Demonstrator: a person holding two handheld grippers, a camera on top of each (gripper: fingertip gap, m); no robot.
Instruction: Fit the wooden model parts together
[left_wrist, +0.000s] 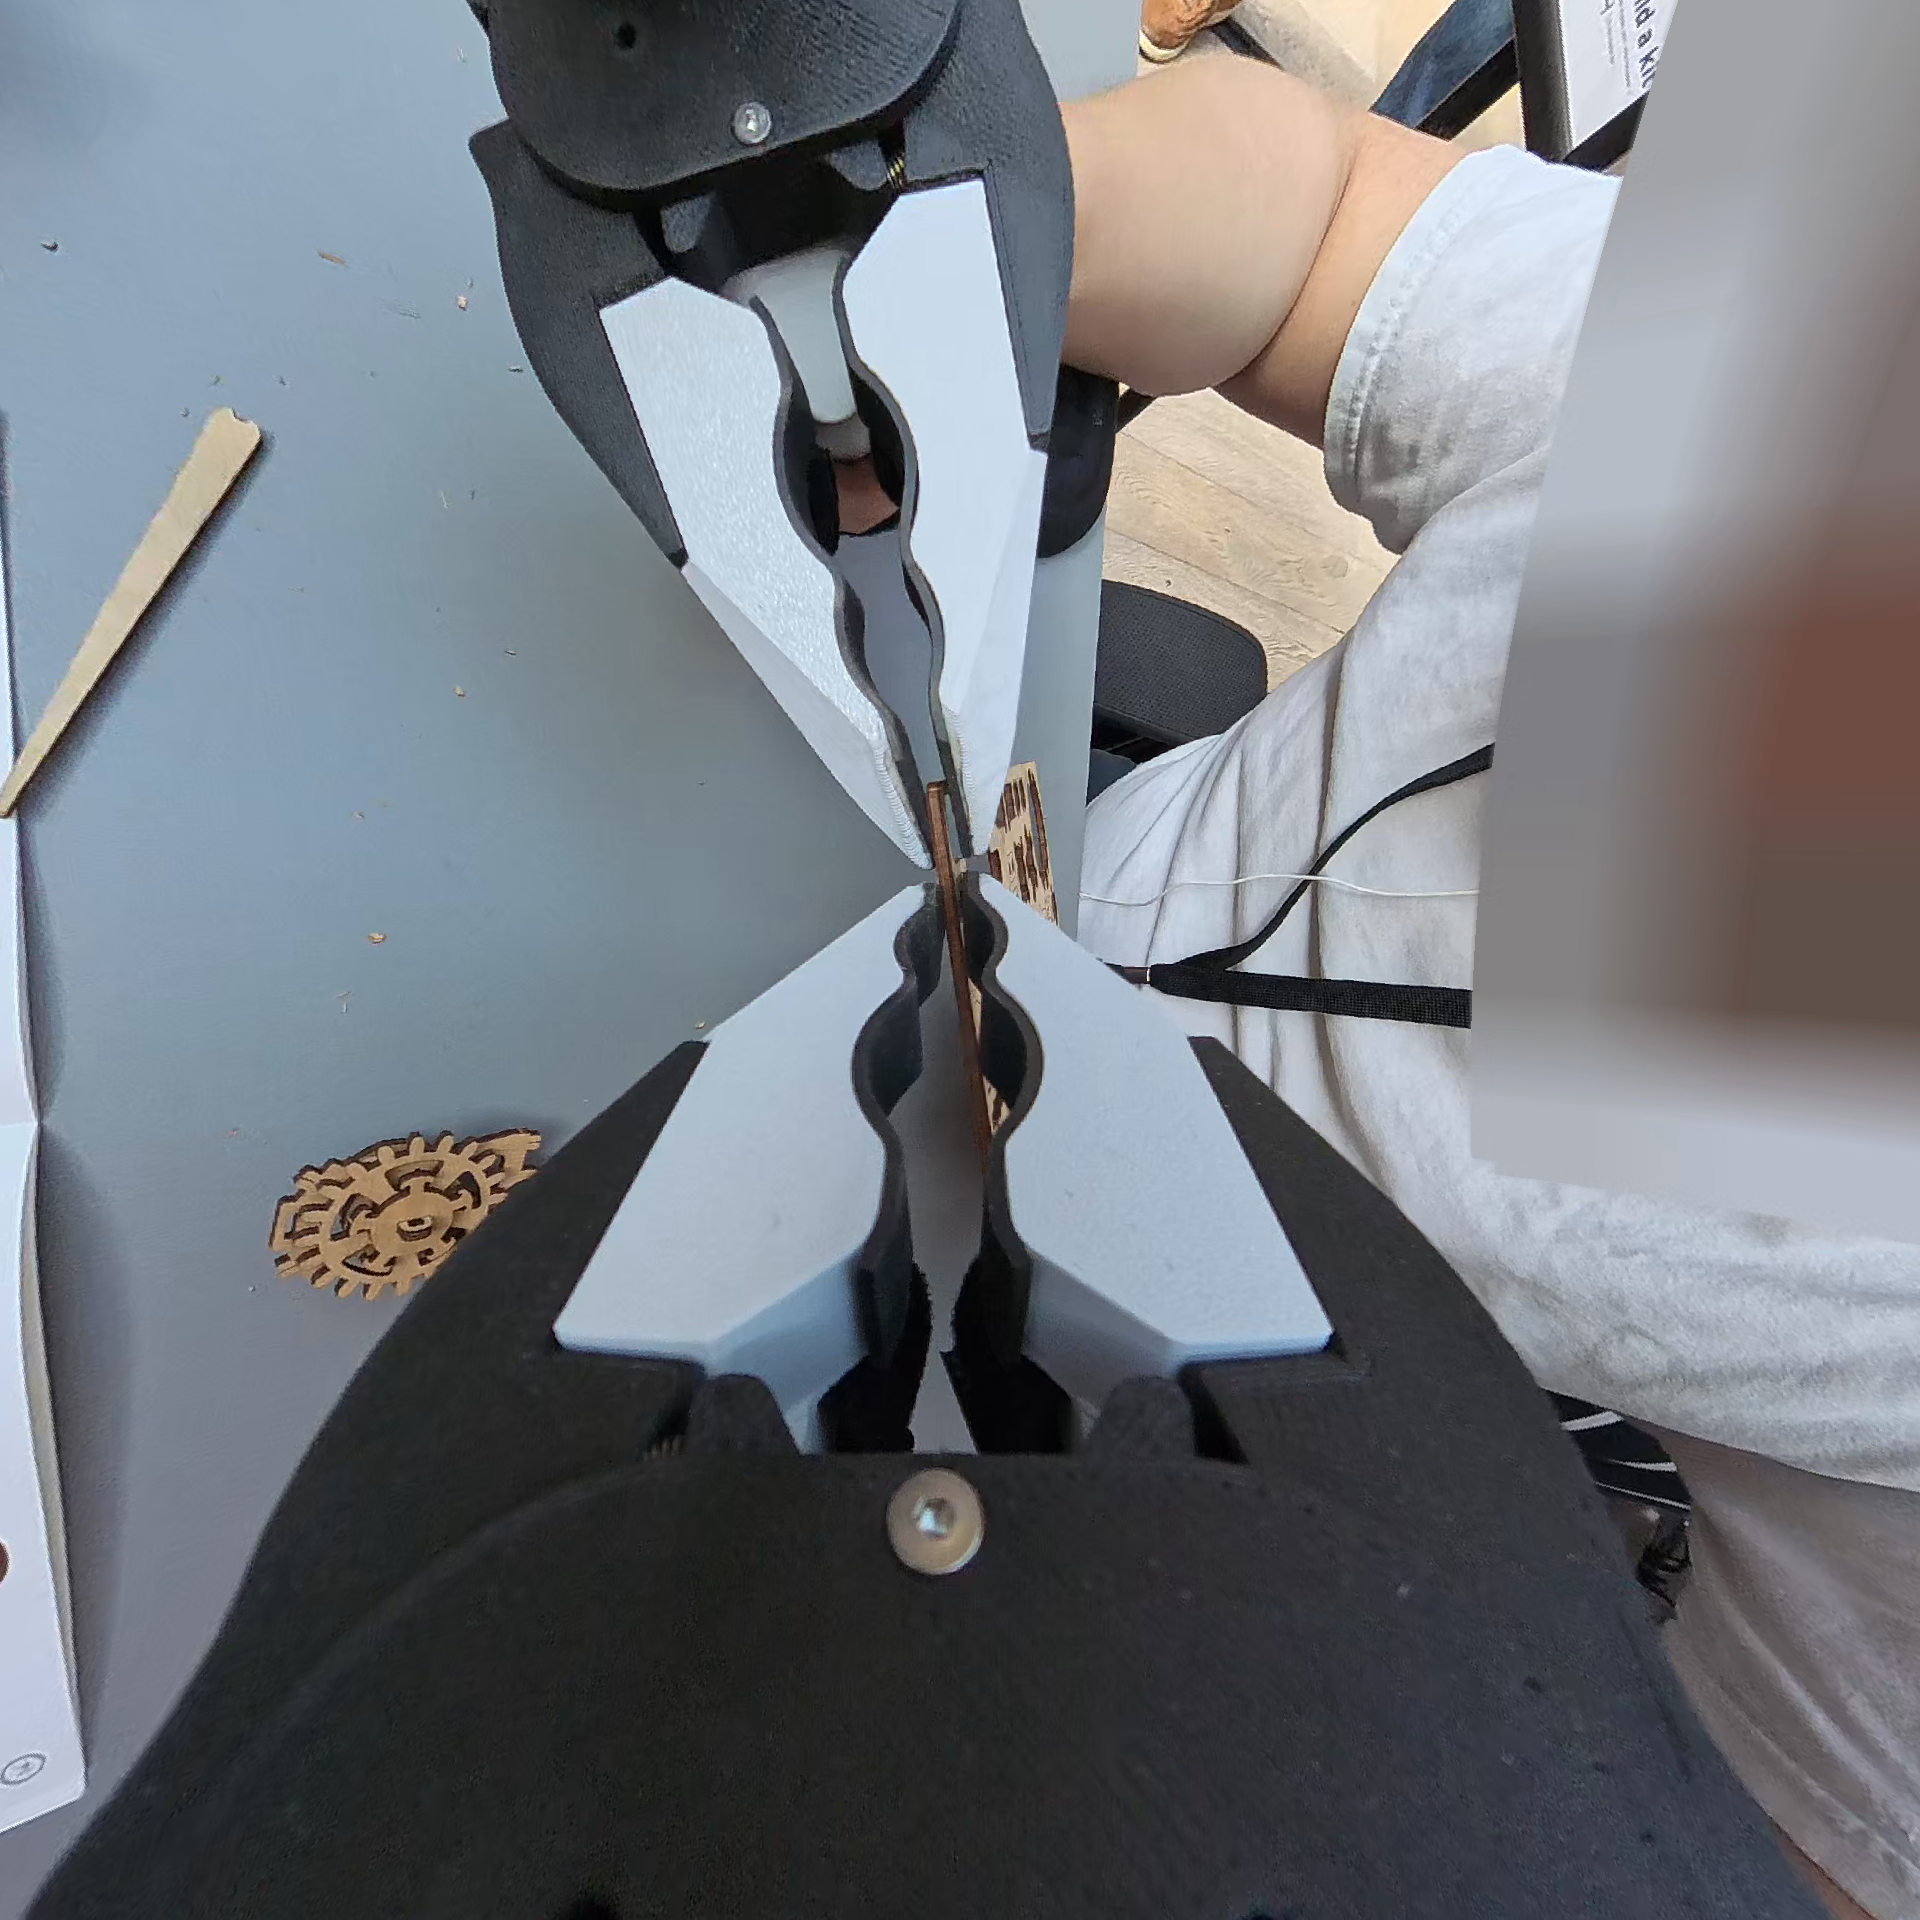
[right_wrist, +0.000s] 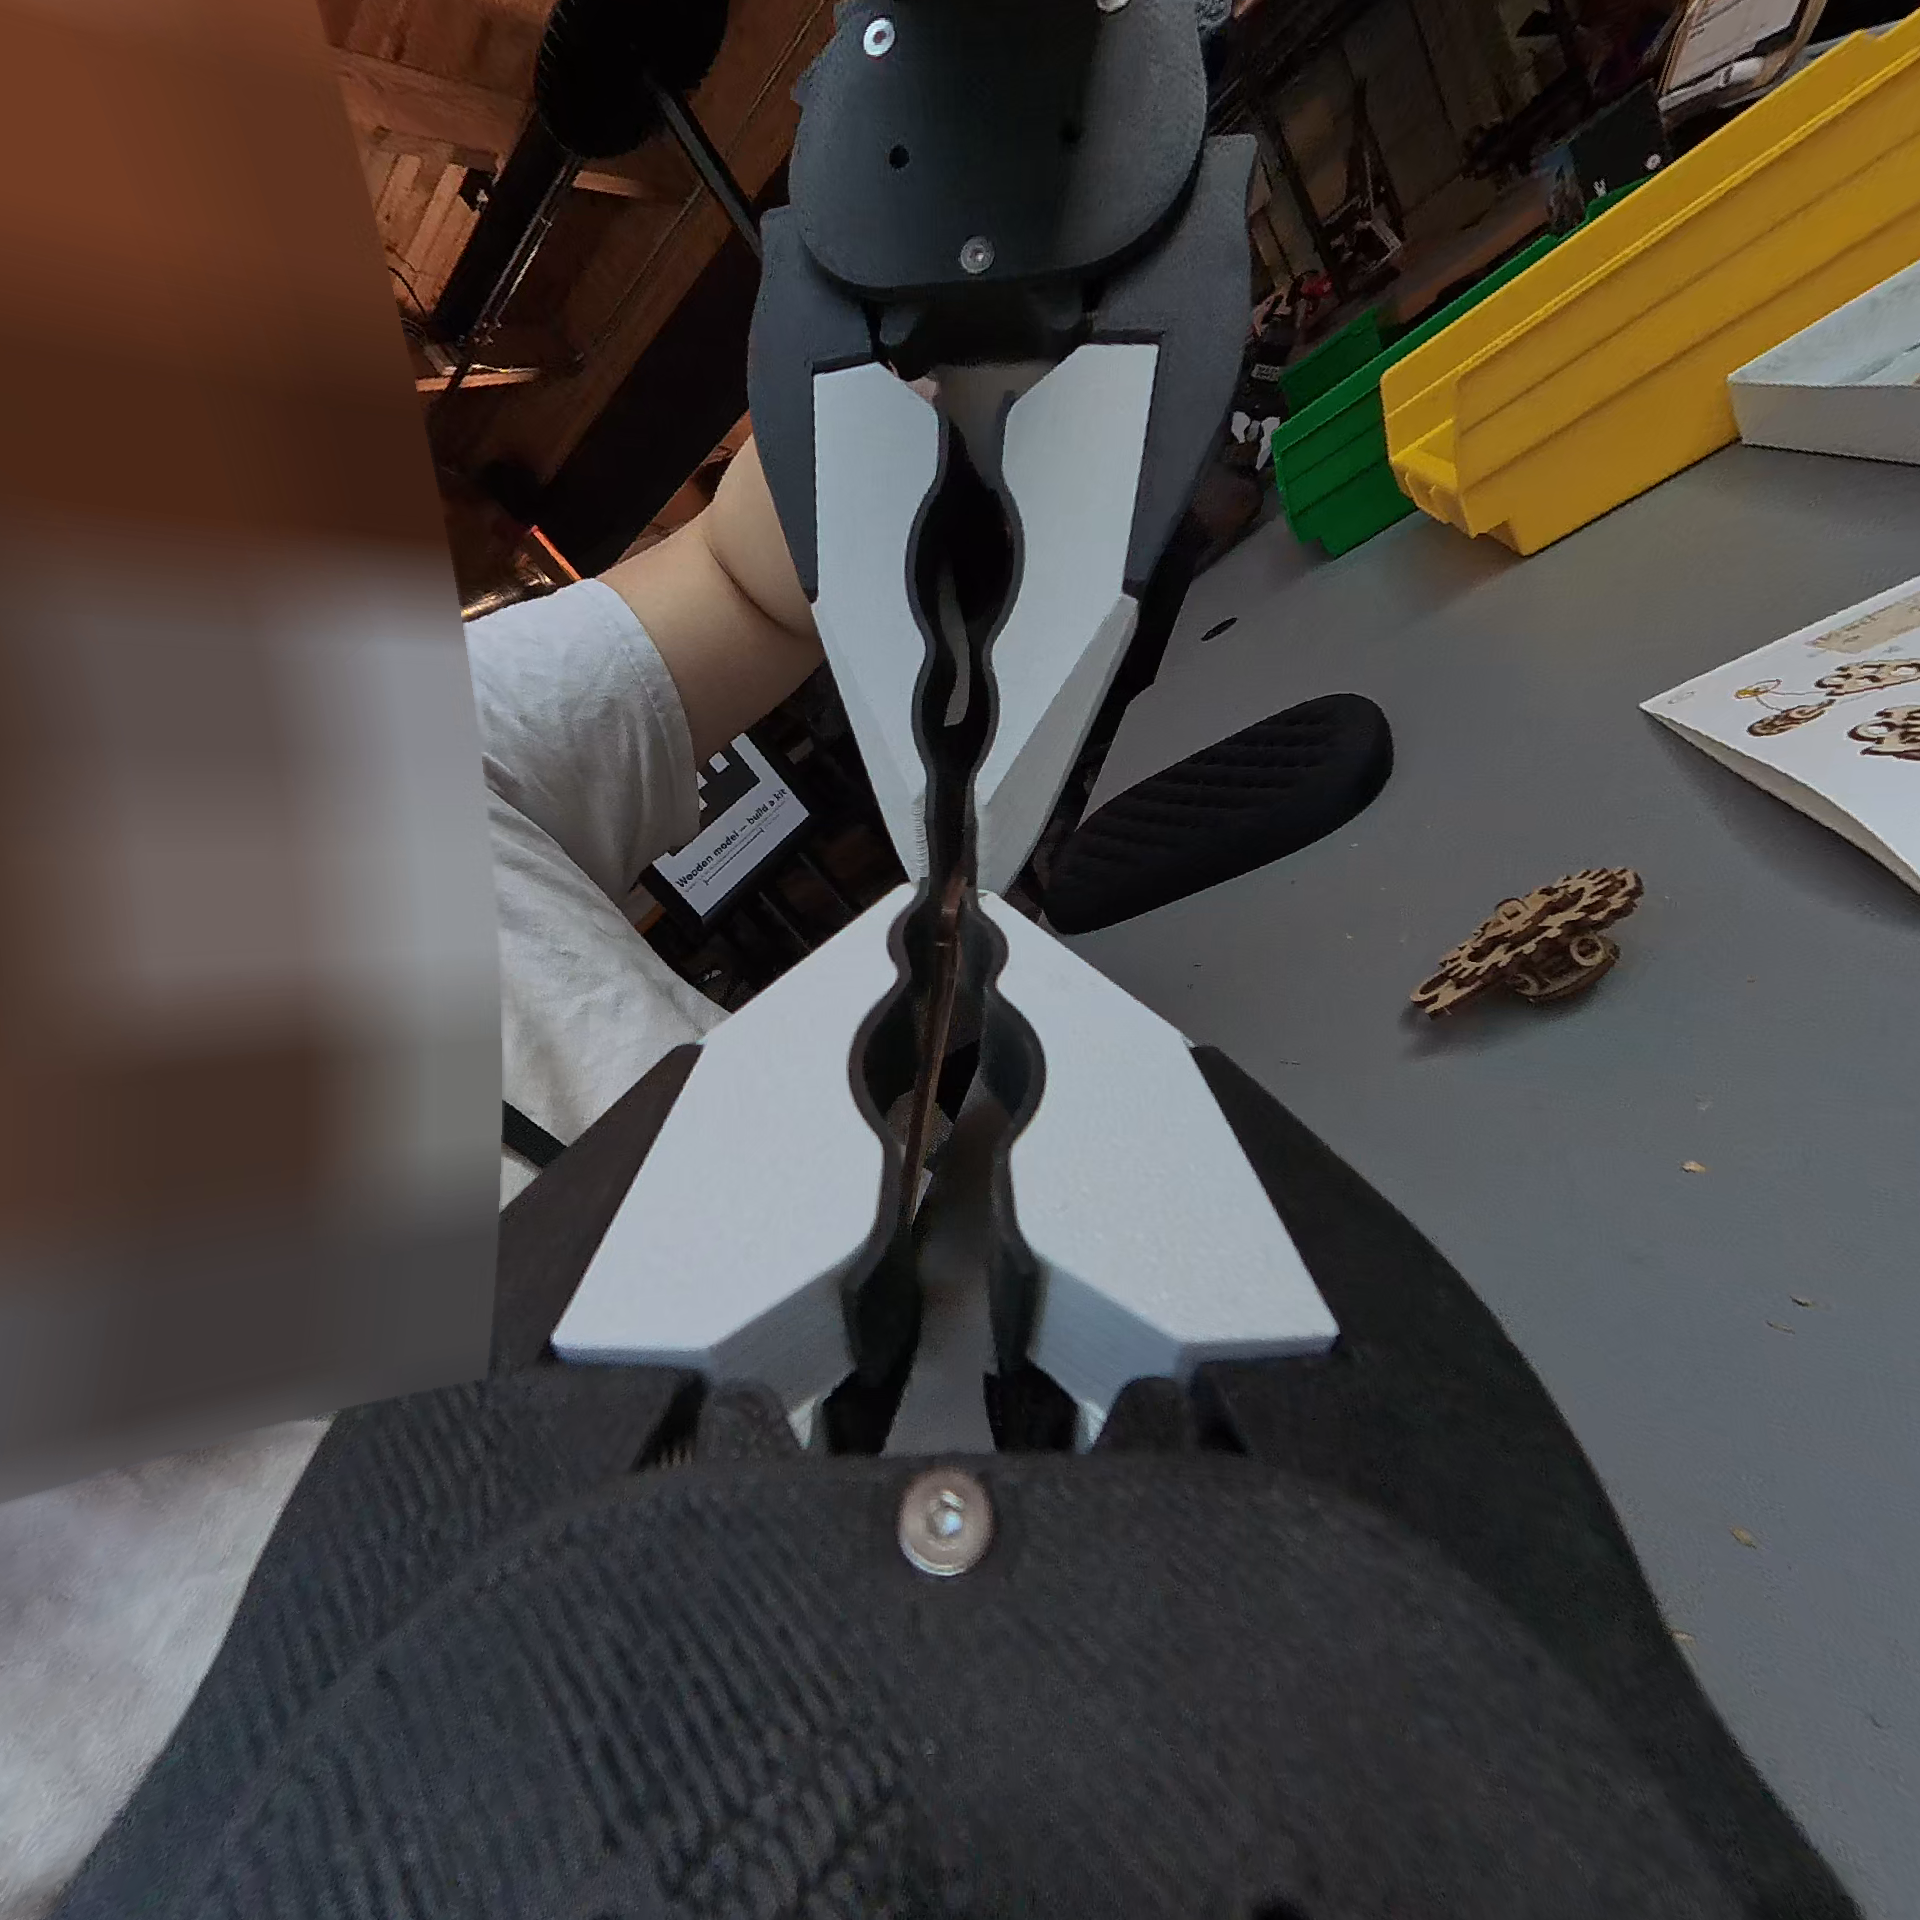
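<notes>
Left tongs (left_wrist: 951, 883): lower centre of the left wrist view, tips pressed together on a thin wooden plate (left_wrist: 961, 997) seen edge-on, standing upright between the white fingers.

Right tongs (left_wrist: 940, 821): reaching down from the top of the same view, tips meeting the left pair nose to nose and pinching the upper end of the same plate.

Wooden plate: held in the air by both, over the near edge of the grey surface (left_wrist: 468, 779); a laser-cut, pierced face (left_wrist: 1023, 842) peeking out just right of the tips.

Right wrist view: same grip from the other side, right tongs (right_wrist: 951, 894) at lower centre, left tongs (right_wrist: 940, 831) descending from the top, the plate (right_wrist: 935, 1039) only a dark sliver between the fingers.

Elsewhere on the surface: a wooden gear assembly (left_wrist: 400, 1210) at lower left of the left wrist view, a tapered wooden stick (left_wrist: 135, 603) at upper left, an instruction sheet (right_wrist: 1808, 717) and yellow and green bins (right_wrist: 1621, 343) at right of the right wrist view.

Handling, as judged: light, stiff across the face, thin and pierced, so likely to snap if twisted or bent.

Where to hold, as judged: flat across both faces, on solid wood near an edge, clear of cut-outs and tabs.

Risk, as judged: opposing pulls from two pairs cracking the plate.
</notes>
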